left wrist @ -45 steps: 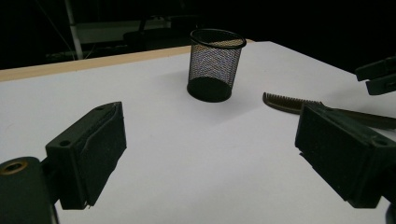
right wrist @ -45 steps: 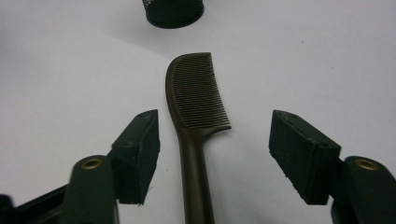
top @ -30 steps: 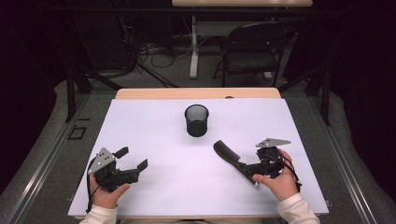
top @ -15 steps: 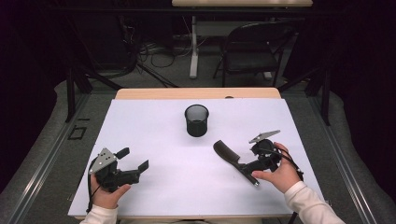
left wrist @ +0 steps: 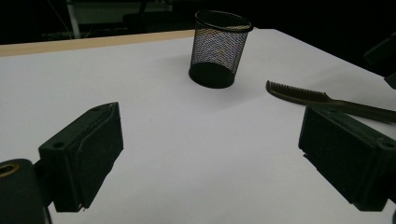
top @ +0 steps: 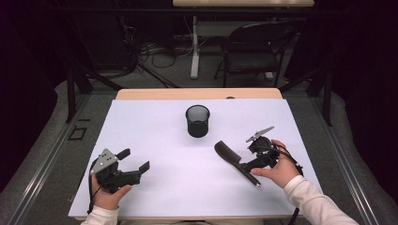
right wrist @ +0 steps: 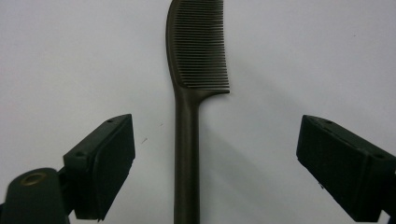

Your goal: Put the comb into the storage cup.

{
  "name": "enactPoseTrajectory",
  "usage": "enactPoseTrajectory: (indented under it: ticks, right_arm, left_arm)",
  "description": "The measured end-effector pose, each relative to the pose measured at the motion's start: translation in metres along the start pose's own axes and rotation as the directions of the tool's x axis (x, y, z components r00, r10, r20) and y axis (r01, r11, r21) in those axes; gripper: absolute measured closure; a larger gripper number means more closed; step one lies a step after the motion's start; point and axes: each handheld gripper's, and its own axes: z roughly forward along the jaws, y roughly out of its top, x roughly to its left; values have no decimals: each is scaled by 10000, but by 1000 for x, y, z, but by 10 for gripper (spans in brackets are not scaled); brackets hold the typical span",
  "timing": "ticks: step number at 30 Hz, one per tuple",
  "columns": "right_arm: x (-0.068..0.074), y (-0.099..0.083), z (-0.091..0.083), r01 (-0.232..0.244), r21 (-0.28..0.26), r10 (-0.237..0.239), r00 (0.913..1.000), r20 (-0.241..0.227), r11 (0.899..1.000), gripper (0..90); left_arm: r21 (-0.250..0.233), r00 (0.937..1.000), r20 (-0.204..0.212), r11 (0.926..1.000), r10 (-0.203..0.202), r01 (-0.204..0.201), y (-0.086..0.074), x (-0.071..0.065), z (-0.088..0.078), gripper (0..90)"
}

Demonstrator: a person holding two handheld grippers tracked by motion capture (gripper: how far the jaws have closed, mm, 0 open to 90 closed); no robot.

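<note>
A dark comb [right wrist: 189,93] lies flat on the white table [top: 155,131], toward its right edge, teeth end pointing to the far left. The right gripper [top: 244,164] straddles the handle — jaws spread wide, just closing a little, neither pad touching it. A black mesh cup [top: 197,120] stands upright near the table's middle. By the near-left corner the left gripper [top: 135,159] hovers — released, empty.
</note>
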Motion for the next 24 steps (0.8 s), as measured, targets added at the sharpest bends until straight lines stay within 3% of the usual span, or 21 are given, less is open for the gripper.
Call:
enactPoseTrajectory:
  ticks: [6, 12, 13, 24]
  right_arm:
    - [3, 7, 3, 459, 623, -463, 9989, 44, 9970, 148]
    - [3, 14, 13, 475, 1133, -490, 9988, 99, 9924, 153]
    - [2, 16, 12, 582, 1468, -606, 9981, 118, 9875, 155]
    - [9, 22, 24, 783, 1593, -795, 9968, 16, 9841, 172]
  left_arm:
    - [88, 9999, -36, 9999, 94, -94, 0, -1, 0, 66]
    - [108, 9999, -51, 9999, 132, -131, 0, -2, 1, 67]
    - [120, 9999, -52, 9998, 136, -135, 0, -2, 1, 67]
    - [183, 9999, -34, 9997, 136, -135, -1, -2, 2, 68]
